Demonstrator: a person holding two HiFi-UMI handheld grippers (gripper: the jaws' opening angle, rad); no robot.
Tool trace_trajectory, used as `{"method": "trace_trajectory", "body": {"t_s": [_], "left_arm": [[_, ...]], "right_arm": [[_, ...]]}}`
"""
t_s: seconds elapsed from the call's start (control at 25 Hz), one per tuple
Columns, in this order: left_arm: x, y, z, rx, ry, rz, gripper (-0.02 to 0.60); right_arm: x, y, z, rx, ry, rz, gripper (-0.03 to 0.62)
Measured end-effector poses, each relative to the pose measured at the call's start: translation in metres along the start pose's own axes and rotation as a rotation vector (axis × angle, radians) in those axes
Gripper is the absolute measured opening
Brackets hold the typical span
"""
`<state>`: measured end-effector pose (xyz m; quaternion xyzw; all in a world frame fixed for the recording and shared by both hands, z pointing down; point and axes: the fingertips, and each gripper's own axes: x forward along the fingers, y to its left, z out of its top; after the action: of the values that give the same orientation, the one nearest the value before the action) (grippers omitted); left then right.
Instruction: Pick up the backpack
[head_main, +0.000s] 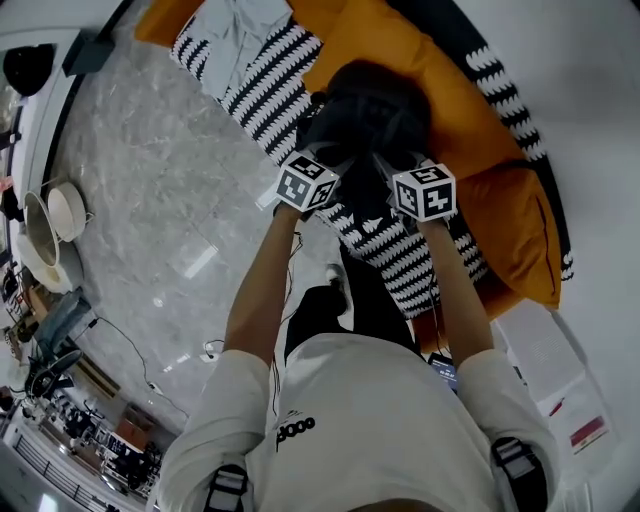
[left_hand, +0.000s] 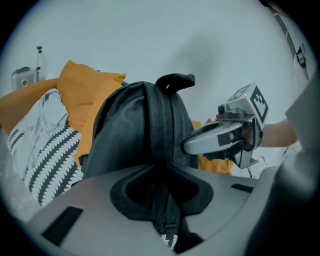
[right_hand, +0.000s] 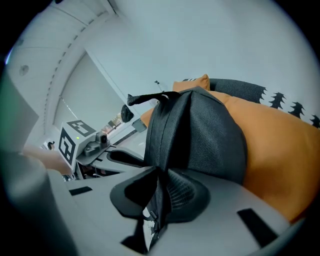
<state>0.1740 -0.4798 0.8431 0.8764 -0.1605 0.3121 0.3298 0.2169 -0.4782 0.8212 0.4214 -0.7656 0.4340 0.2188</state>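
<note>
Well, our left gripper (left_hand: 164, 192) and right gripper (right_hand: 159, 192) each pinch a shoulder strap (left_hand: 162, 130) of the dark grey fabric backpack (head_main: 368, 115), upright on the orange cushioned sofa (head_main: 400, 60); we judge lifting remains.

White short-sleeved T-shirt (head_main: 380, 420) with black lettering at its nine o'clock; dark trousers (head_main: 318, 312); grey buckled shoulder straps (head_main: 228, 487) at five and seven o'clock.
</note>
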Motion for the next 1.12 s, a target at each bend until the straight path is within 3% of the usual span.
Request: {"method": "trace_trajectory", "body": {"t_s": [0.2, 0.48, 1.12], "left_arm": [[-0.009, -0.010, 0.000, 0.006, -0.028, 0.019, 0.058], [-0.054, -0.035, -0.001, 0.064, -0.075, 0.031, 0.040], [-0.198, -0.097, 0.020, 0.162, -0.227, -0.064, 0.040]], "right_arm": [[-0.014, 0.009, 0.001, -0.032, -0.012, 0.014, 0.063], [-0.047, 0.045, 0.003, -0.072, -0.046, -0.029, 0.054], [-0.140, 0.163, 0.036, -0.153, -0.178, -0.114, 0.055]]}}
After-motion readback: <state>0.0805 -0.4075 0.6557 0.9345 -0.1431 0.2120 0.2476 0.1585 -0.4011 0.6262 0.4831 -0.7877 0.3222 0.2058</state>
